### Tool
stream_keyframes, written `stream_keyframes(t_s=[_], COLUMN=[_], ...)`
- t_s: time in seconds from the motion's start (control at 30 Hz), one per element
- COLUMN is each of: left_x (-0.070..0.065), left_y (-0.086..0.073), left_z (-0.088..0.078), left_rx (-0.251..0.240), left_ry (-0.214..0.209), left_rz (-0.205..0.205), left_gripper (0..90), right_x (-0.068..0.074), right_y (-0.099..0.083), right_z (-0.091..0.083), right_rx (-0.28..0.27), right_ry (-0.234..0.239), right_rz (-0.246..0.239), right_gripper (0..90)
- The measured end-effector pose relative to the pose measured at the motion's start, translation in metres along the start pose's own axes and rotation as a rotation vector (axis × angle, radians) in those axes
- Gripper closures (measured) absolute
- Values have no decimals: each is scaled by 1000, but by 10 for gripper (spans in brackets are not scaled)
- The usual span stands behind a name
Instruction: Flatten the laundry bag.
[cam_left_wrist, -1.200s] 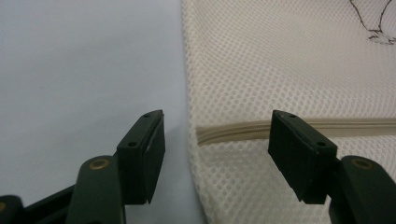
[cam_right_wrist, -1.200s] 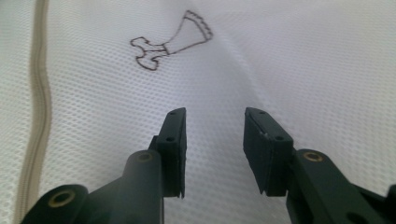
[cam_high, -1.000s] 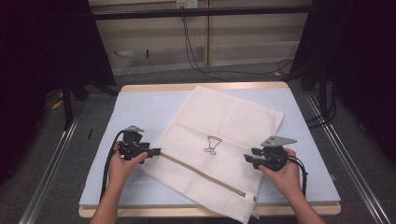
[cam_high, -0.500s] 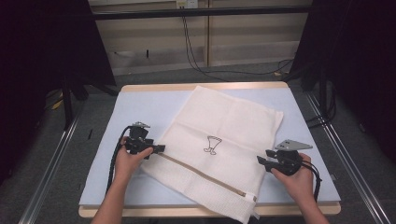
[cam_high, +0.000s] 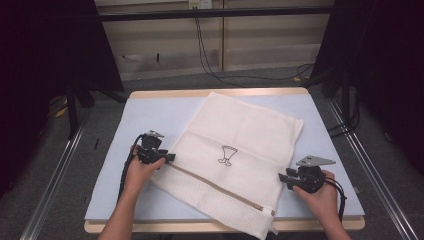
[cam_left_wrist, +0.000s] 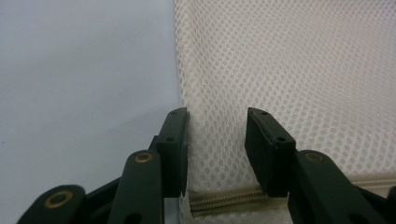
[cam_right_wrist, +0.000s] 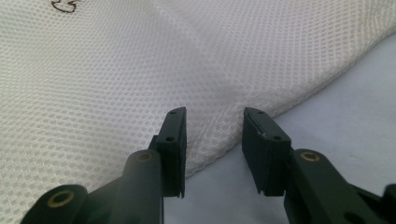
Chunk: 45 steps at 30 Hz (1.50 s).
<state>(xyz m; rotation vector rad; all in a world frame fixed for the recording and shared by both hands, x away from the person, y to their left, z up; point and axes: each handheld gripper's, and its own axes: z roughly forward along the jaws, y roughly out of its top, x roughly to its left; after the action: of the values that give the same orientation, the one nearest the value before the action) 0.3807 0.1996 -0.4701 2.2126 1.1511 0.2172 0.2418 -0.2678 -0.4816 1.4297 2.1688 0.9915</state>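
A cream mesh laundry bag (cam_high: 240, 145) lies flat and skewed on the pale blue table mat (cam_high: 150, 115). It bears a small black logo (cam_high: 226, 155) and a tan zipper (cam_high: 215, 186) along its near side. My left gripper (cam_high: 170, 158) sits at the zipper's left end. Its jaws have just been closing and stand apart over the mesh (cam_left_wrist: 289, 60) above the zipper (cam_left_wrist: 224, 201), with flat fabric between them. My right gripper (cam_high: 283, 179) is at the bag's right edge. Its jaws (cam_right_wrist: 214, 144) have also been closing, and they straddle the mesh edge (cam_right_wrist: 116, 70) without pinching it.
Bare mat (cam_left_wrist: 84, 70) lies left of the bag and to its right (cam_right_wrist: 345, 84). The table has a wooden rim (cam_high: 215, 93) at its far edge. Metal rails (cam_high: 372, 165) run along both sides, and cables (cam_high: 210, 55) lie on the floor behind.
My right hand has slid right and nearer along the bag's right edge. The left hand has stayed by the zipper's end. The bag has not shifted.
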Motion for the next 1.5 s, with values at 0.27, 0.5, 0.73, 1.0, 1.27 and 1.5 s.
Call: stream_keyframes(t_s=[0.27, 0.5, 0.73, 1.0, 1.27, 1.5], left_x=[-6, -13, -19, -17, -16, -15], left_y=[0, 6, 8, 5, -4, -13], left_z=[1, 1, 1, -6, -16, -23], left_rx=[0, 45, 61, 56, 40, 29], left_ry=[47, 38, 50, 3, -25, -33], left_rz=[28, 56, 22, -25, -56, -86], left_gripper=[591, 724, 855, 867, 866, 865], right_x=[0, -1, -4, -6, -11, -13], right_y=[1, 1, 3, 10, 16, 27], right_z=[2, 4, 6, 10, 15, 25], right_rx=[0, -8, -14, -12, -9, -2], right_ry=[-12, -11, 9, -3, 2, -1], right_rz=[18, 47, 78, 70, 44, 22], right_gripper=[645, 705, 855, 887, 887, 888])
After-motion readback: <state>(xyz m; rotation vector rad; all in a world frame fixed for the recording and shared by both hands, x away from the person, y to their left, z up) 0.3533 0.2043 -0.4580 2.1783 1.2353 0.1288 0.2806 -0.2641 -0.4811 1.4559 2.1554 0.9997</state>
